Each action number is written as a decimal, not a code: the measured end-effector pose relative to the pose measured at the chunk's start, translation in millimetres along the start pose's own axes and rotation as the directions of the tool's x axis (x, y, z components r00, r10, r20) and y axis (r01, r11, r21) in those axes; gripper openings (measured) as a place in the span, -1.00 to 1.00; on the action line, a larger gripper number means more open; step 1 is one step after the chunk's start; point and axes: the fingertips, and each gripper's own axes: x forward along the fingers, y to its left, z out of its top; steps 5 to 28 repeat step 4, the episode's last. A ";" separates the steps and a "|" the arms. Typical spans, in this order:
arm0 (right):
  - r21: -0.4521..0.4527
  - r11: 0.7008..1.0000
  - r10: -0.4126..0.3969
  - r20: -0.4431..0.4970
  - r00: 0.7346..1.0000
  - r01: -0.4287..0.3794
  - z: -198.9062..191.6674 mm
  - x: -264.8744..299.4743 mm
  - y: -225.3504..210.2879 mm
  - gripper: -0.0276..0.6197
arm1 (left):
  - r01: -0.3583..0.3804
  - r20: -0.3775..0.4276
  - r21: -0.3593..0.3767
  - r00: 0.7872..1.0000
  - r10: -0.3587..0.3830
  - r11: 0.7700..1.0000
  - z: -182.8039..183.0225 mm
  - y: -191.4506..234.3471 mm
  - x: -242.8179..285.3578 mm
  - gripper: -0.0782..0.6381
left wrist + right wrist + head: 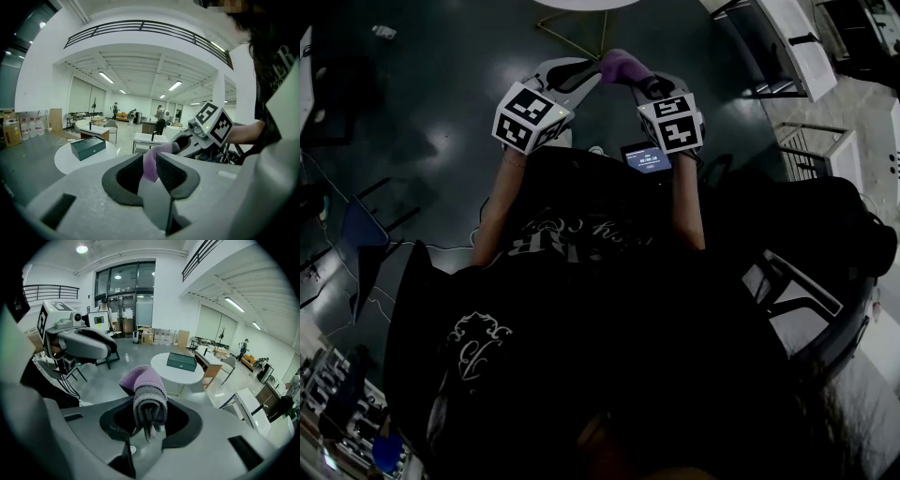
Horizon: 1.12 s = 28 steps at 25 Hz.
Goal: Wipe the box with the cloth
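A purple cloth (pixel 623 64) is stretched between both grippers, held up in front of the person above the dark floor. My left gripper (pixel 596 69) is shut on one end of the cloth (pixel 151 164). In the right gripper view the folded bulk of the cloth (pixel 146 392) is pinched in my right gripper (pixel 149 412), which is shut on it. The dark green box (pixel 88 147) lies on a round white table (pixel 70 161) some way ahead, far from both grippers. The right gripper view shows the same box (pixel 182 362) on its table (pixel 176 375).
White desks (pixel 146 139) and a chair stand beyond the round table, with people far back in the hall. A black chair (pixel 70 373) sits near the person's left side. Racks and benches (pixel 787 47) line the right of the head view.
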 end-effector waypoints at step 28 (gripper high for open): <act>0.005 1.000 -0.013 0.009 1.000 0.013 -1.7 -7.8 -4.9 -0.55 | -0.008 0.003 0.004 1.000 0.008 1.000 0.8 -4.9 -1.5 -0.53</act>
